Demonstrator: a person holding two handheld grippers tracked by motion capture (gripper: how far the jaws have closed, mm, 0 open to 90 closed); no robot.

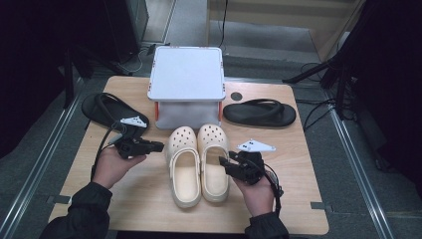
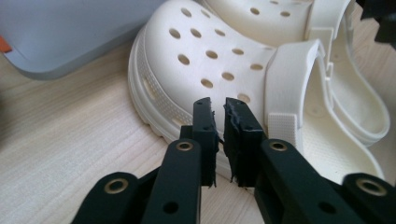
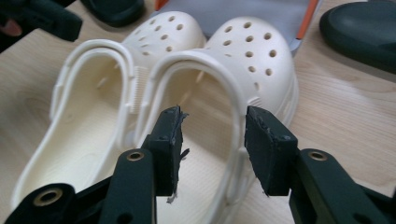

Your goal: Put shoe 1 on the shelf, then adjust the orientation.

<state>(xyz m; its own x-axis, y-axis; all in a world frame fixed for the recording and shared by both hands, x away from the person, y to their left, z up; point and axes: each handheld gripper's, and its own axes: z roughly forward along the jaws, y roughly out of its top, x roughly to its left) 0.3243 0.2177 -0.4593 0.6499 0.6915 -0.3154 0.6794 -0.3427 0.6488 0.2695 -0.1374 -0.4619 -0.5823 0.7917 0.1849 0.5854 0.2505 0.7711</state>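
Pair of cream clogs sat side by side mid-surface, toes toward the white rack, both flat and set down. Left claw hung just beside the left clog's toe, jaws nearly closed, nothing between them. Right claw sat at the right clog's strap side, jaws apart, gripping nothing. Judged: clogs paired, placing looked done. Black sandals and lay apart on either side of the rack, likely left to pair.

Open hand-held gripper over cream clogs
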